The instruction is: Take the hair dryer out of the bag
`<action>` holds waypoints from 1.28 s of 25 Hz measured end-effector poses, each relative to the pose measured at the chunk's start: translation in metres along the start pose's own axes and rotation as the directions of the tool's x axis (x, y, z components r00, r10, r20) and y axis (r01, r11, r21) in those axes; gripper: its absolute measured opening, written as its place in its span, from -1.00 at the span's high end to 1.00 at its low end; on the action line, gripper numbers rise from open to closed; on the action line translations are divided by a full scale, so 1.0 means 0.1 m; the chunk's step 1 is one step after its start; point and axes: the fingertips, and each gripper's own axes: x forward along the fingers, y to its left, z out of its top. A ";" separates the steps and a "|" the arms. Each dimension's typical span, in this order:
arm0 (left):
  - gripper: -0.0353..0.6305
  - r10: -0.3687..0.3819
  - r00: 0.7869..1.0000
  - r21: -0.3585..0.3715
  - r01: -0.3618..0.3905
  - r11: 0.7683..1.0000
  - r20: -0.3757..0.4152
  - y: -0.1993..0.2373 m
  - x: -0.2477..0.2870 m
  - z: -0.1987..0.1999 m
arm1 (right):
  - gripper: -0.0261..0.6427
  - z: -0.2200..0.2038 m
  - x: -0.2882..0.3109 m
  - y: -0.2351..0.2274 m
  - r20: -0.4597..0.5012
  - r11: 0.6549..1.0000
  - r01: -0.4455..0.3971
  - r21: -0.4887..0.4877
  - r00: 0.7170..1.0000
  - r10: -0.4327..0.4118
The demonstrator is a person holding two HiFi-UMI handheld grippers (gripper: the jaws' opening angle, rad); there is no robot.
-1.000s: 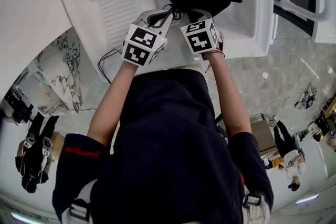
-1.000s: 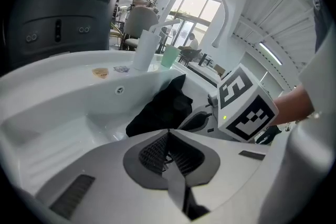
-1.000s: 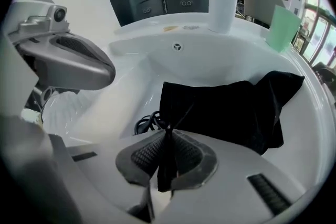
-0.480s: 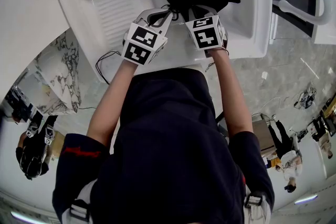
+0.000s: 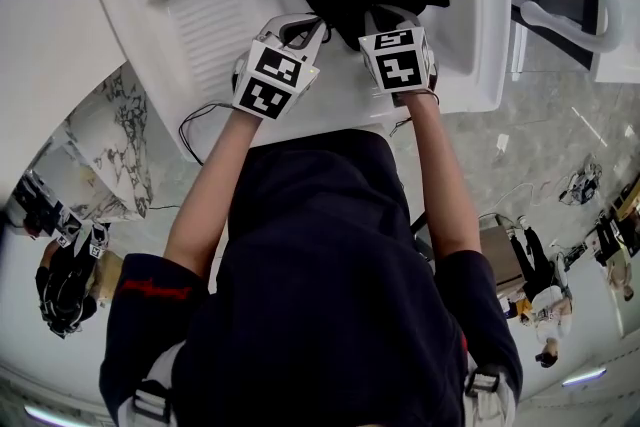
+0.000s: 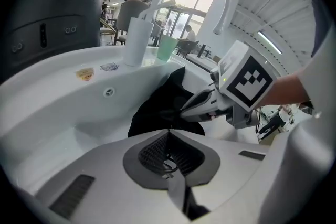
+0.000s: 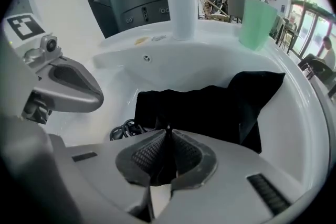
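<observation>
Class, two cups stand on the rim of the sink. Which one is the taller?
The white cup. It rises clearly higher than the green cup, which stands to its right in the right gripper view.

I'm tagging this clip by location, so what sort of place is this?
Likely a wash station in a big open hall: a white sink with a ribbed washboard, an arched faucet, and a white cup and green cup on its ledge.
</observation>
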 end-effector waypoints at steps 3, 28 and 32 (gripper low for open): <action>0.85 0.000 1.000 0.039 0.001 0.999 -0.024 -0.02 0.08 -0.02 | 0.76 0.01 -0.01 -0.07 0.014 1.000 0.016 0.001 1.000 -0.016; 0.84 -0.026 0.982 0.232 0.070 0.970 -0.186 -0.04 0.76 -0.06 | 0.76 0.03 -0.16 -0.47 0.081 0.988 0.094 0.119 0.991 -0.104; 0.72 -0.033 0.978 0.243 0.083 0.966 -0.204 -0.04 0.83 -0.08 | 0.76 0.02 -0.16 -0.48 0.083 0.988 0.094 0.126 0.991 -0.104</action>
